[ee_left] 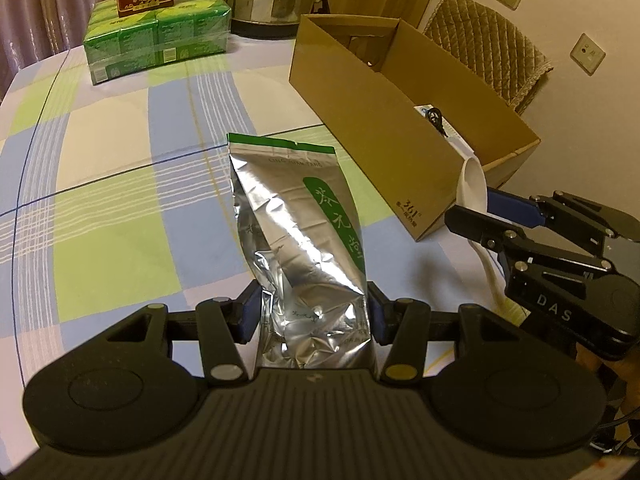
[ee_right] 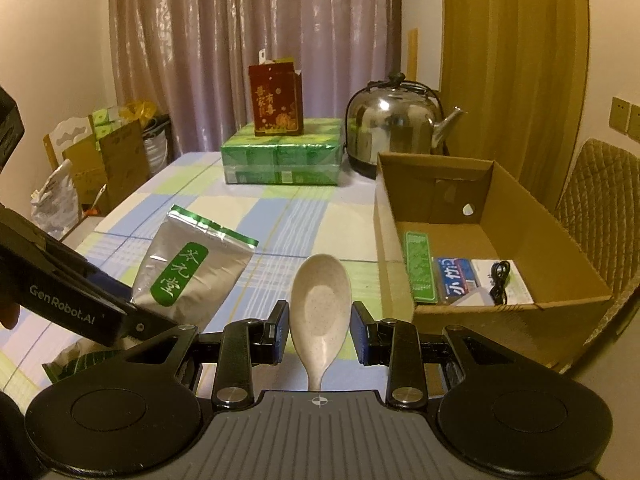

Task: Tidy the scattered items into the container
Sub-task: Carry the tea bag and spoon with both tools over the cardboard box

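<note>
A silver foil tea bag (ee_left: pixel 296 216) with a green label stands upright above the checked tablecloth, and my left gripper (ee_left: pixel 312 314) is shut on its lower part. The right wrist view shows the same bag (ee_right: pixel 188 276) tilted, with the left gripper (ee_right: pixel 136 304) coming in from the left. My right gripper (ee_right: pixel 320 324) is shut on a beige spoon (ee_right: pixel 320 304), bowl pointing forward. In the left wrist view that spoon (ee_left: pixel 474 184) hangs in the right gripper (ee_left: pixel 474 206) beside the near corner of the open cardboard box (ee_left: pixel 372 140). The box (ee_right: pixel 500 320) holds a green packet (ee_right: pixel 419 268), a blue packet (ee_right: pixel 456 276) and a white card with a black cable (ee_right: pixel 502 280).
At the table's far end, a steel kettle (ee_right: pixel 394 128) stands beside a wrapped stack of green tissue packs (ee_right: pixel 282 156) with a red carton (ee_right: pixel 276 100) on top. A quilted chair (ee_right: pixel 600 208) stands behind the box. A green-printed packet (ee_right: pixel 76 364) lies under the left gripper.
</note>
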`<state>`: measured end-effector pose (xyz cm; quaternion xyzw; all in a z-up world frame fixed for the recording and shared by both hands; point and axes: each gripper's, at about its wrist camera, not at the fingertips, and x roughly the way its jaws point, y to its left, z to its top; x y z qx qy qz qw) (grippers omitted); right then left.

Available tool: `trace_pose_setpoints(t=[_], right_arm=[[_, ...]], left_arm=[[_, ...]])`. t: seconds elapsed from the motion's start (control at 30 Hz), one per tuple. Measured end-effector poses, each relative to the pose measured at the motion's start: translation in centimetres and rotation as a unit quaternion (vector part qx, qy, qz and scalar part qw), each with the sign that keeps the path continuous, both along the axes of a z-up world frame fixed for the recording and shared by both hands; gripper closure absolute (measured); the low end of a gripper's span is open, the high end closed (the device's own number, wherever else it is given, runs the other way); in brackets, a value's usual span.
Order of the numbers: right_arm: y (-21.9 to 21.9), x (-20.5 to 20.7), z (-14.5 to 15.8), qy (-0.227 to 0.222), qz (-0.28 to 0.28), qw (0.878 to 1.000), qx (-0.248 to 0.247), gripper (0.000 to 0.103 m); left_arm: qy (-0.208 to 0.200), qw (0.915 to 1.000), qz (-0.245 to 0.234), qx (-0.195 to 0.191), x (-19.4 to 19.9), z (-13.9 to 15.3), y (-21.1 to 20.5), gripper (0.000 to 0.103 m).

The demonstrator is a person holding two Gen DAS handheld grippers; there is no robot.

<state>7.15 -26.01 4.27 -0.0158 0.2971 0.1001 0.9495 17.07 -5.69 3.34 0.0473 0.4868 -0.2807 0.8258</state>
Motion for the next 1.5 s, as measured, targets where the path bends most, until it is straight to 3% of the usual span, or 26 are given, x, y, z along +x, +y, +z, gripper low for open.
trace_pose_setpoints(t=[0.33, 0.7, 0.83, 1.1, 1.5], right_arm=[[-2.5, 1.3, 2.6, -0.022, -0.018, 1.0, 0.009, 0.073], [-10.1, 6.2, 7.4, -0.041, -0.06, 0.997, 0.035, 0.073], [-12.7, 8.5, 8.3, -0.05, -0.07, 0.996, 0.024, 0.073], [-16.5, 12.2, 7.4, -0.037, -0.081, 0.996, 0.014, 0.073], [-19.0, 15.7, 4.0, 0.001, -0.084, 0.996, 0.02, 0.073]], left_arm=[[-0.016, 0.9996, -0.004, -0.022, 0.7, 1.9, -2.9, 0.056], [-0.035, 0.9974, -0.031, -0.055, 4.1, 5.2, -10.4, 0.056], [-0.038, 0.9962, -0.037, -0.07, 5.7, 6.2, -13.5, 0.056], [-0.024, 0.9951, -0.024, -0.093, 8.9, 5.9, -18.3, 0.056], [0.001, 0.9953, -0.006, -0.097, 12.8, 3.1, -22.1, 0.056]])
